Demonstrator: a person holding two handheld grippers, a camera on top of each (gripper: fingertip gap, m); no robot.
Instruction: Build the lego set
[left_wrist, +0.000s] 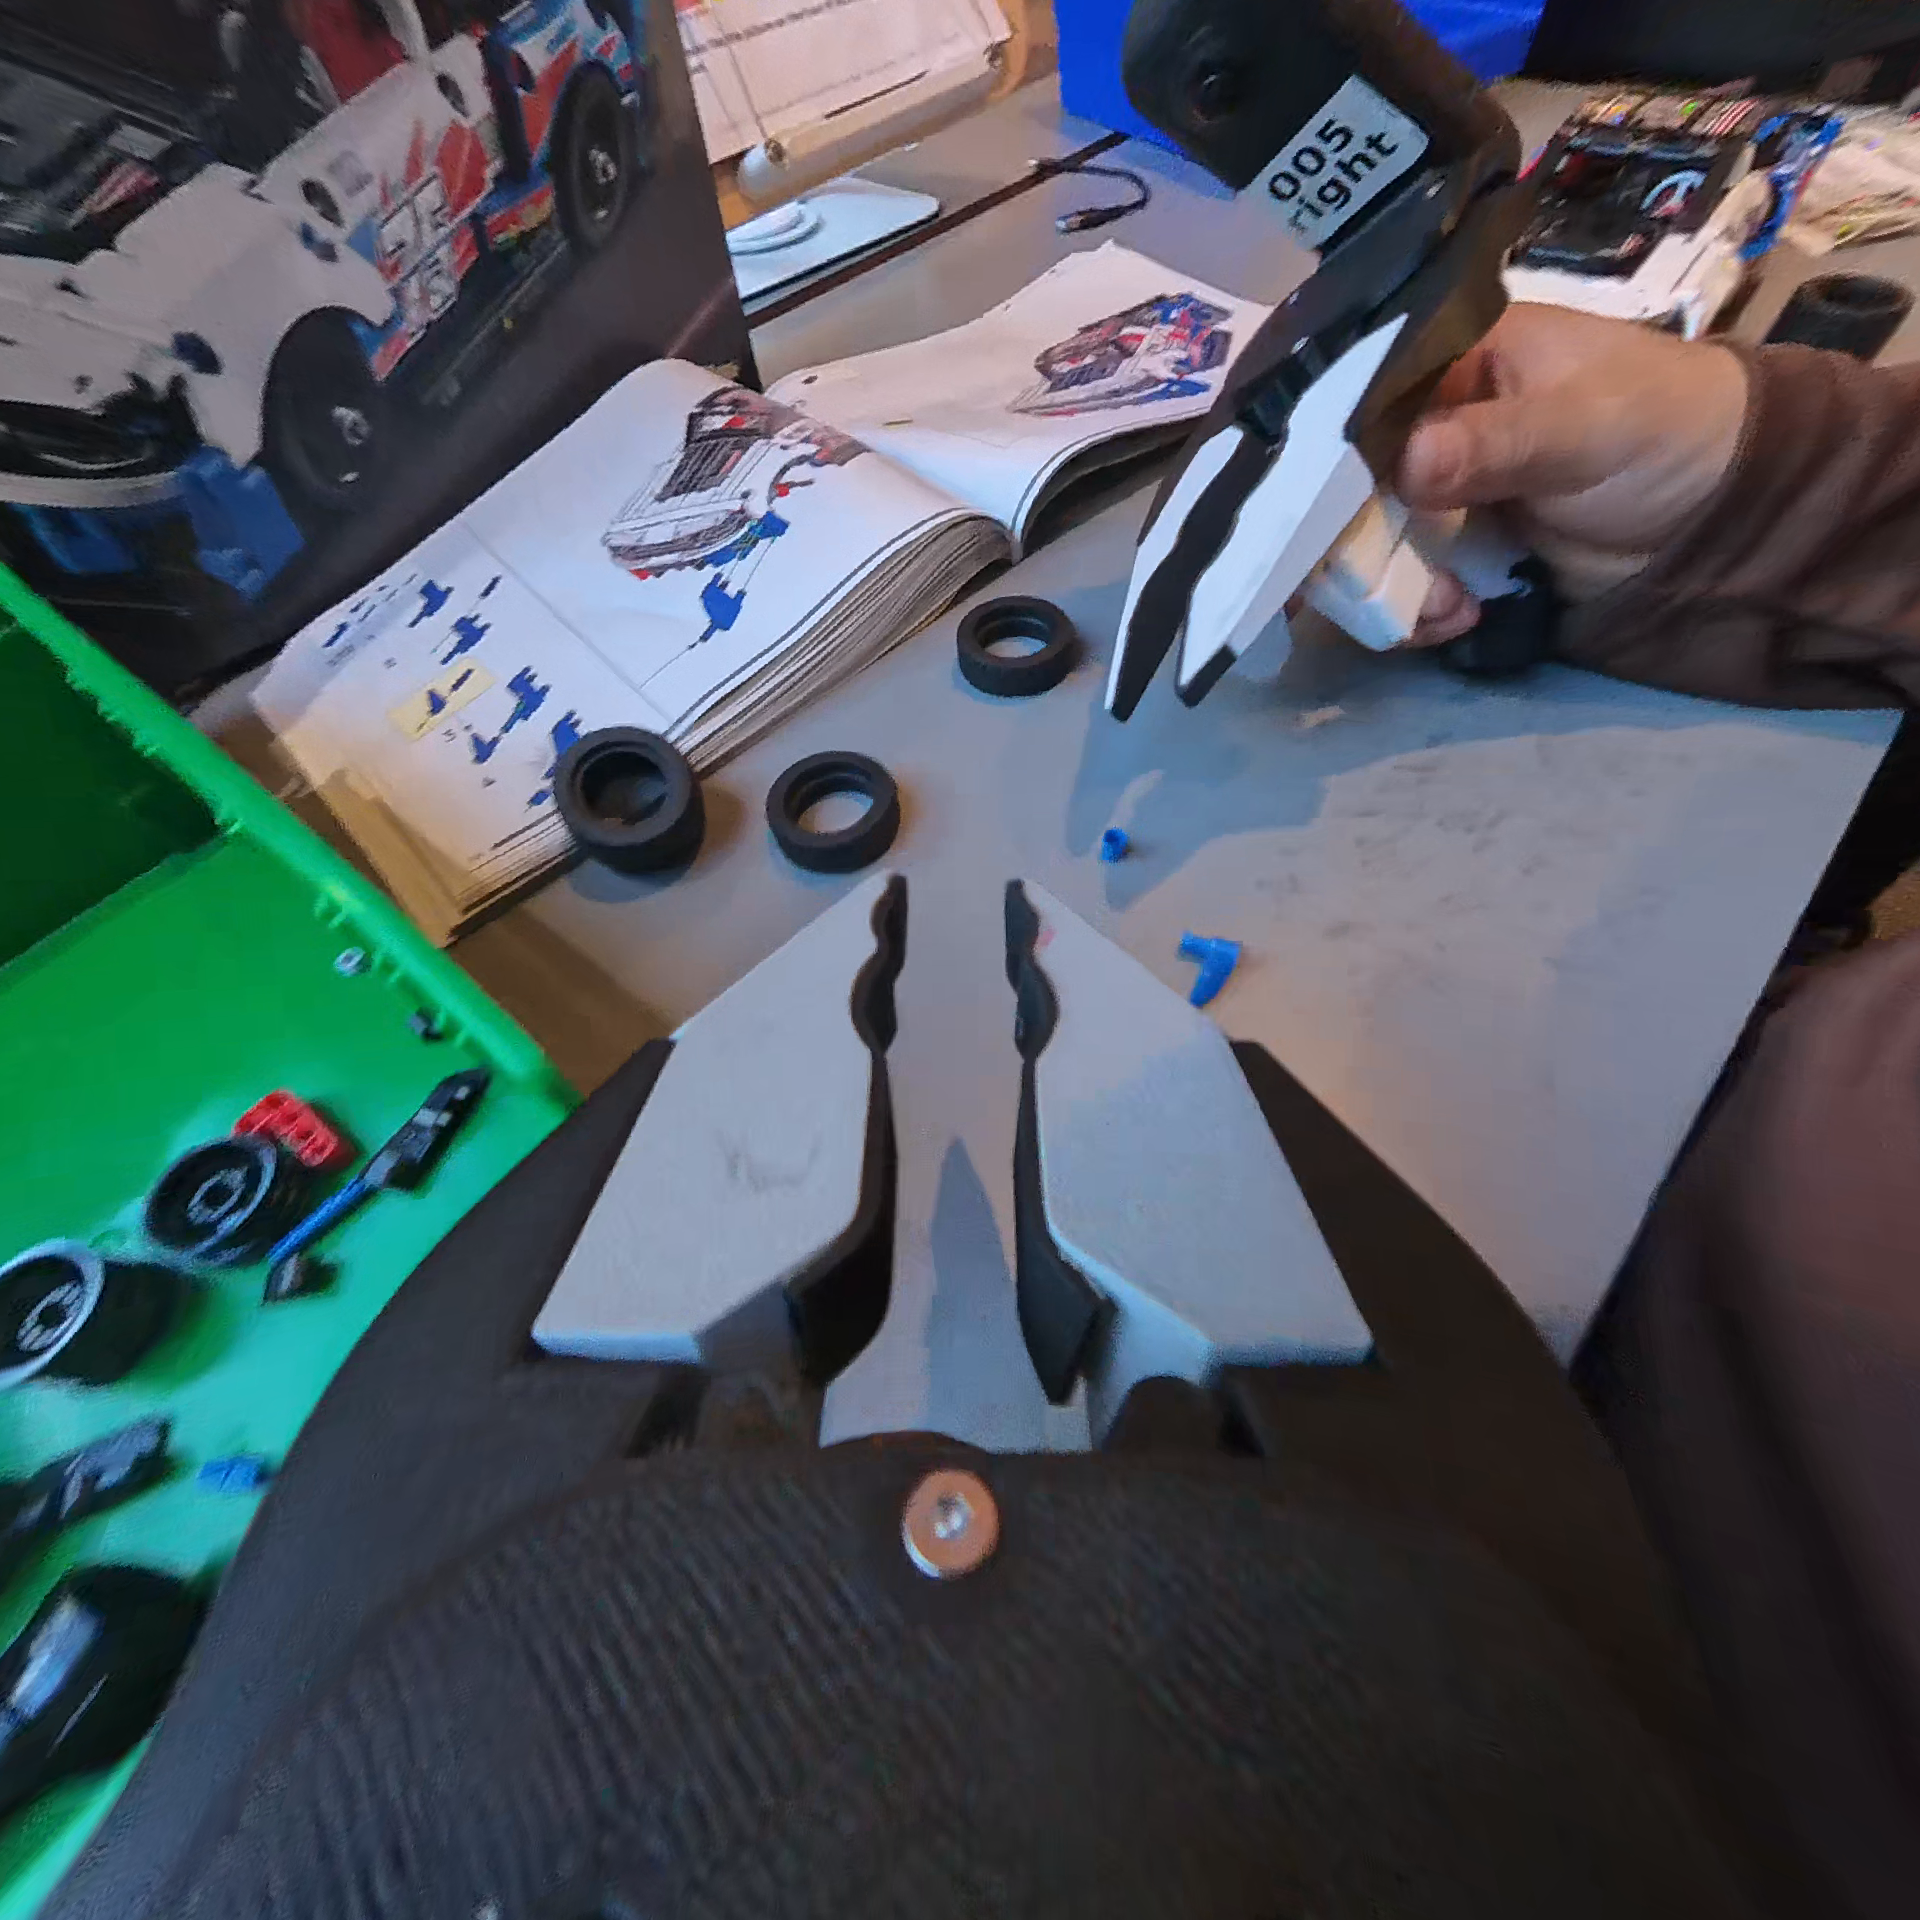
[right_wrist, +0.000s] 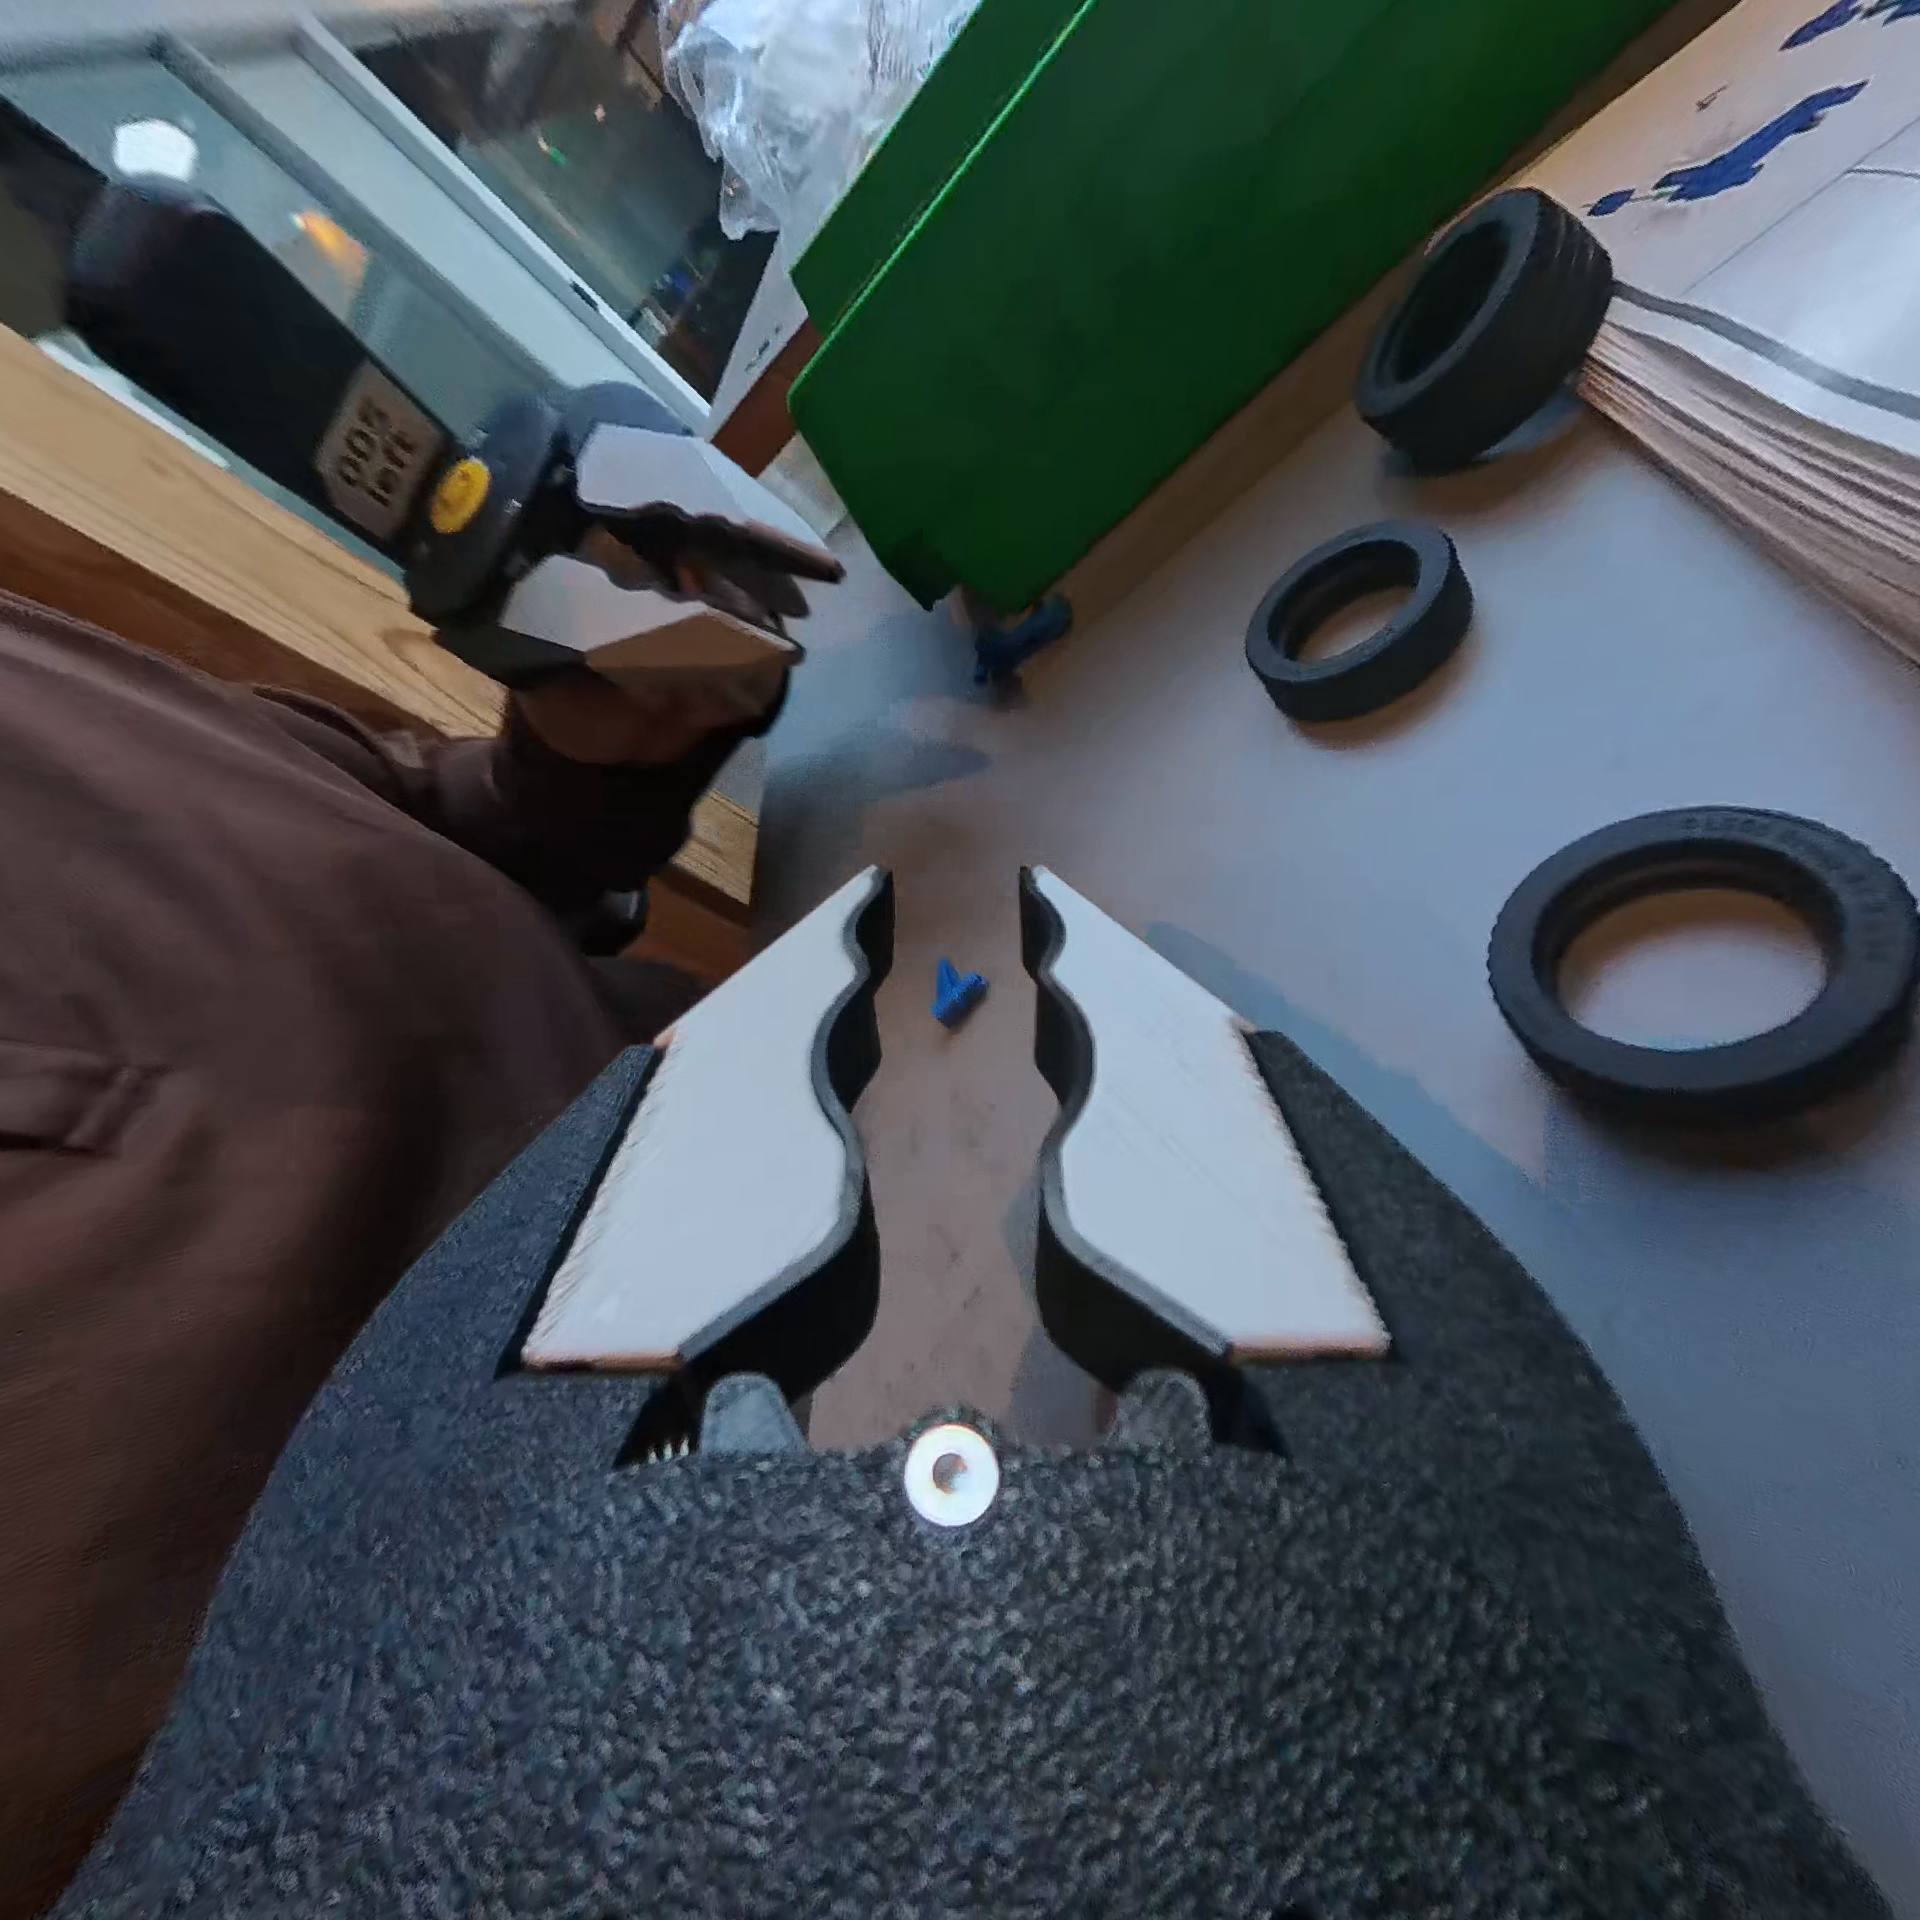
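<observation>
Three black tyres (left_wrist: 629, 798) (left_wrist: 831, 810) (left_wrist: 1015, 644) lie on the grey table (left_wrist: 1455, 883) by the open instruction booklet (left_wrist: 727, 582). Two small blue pieces (left_wrist: 1114, 844) (left_wrist: 1208, 961) lie on the table. My left gripper (left_wrist: 954, 894) is open and empty, just above the table near the tyres. My right gripper (right_wrist: 956, 883) is open and empty, with a small blue piece (right_wrist: 956, 992) on the table between its fingers, untouched. The right gripper also shows in the left wrist view (left_wrist: 1158, 701), pointing down. The left gripper shows in the right wrist view (right_wrist: 816, 613).
A green bin (left_wrist: 208, 1039) at the left holds wheel rims, a red piece and other parts. The set's box (left_wrist: 312, 260) stands behind the booklet. A partly built car (left_wrist: 1652, 218) and another tyre (left_wrist: 1844, 312) are at the far right. A brown sleeve (right_wrist: 260, 987) lies near the table edge. My right fingertips sit around 9 cm from my left ones.
</observation>
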